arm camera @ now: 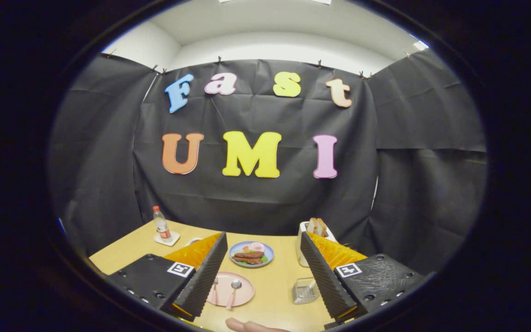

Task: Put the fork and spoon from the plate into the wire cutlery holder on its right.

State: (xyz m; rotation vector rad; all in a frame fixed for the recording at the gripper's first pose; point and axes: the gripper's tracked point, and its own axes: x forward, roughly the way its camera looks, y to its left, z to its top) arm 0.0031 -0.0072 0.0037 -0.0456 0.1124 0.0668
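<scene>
A pink plate (243, 295) lies on the wooden table, just inside my left finger. On it rest a pink-handled spoon (233, 291) and, partly hidden by the finger, a pink fork (215, 291). The wire cutlery holder (305, 290) stands to the plate's right, close to my right finger, and looks empty. My gripper (262, 276) hovers above the table with its jaws wide open and nothing between the fingers (203, 279).
Beyond the pink plate sits a blue plate (269, 253) with food. A white toaster (301, 249) holding bread stands behind the right finger. A water bottle (161, 225) on a coaster is at the far left. A fingertip (247, 326) shows at the table's near edge.
</scene>
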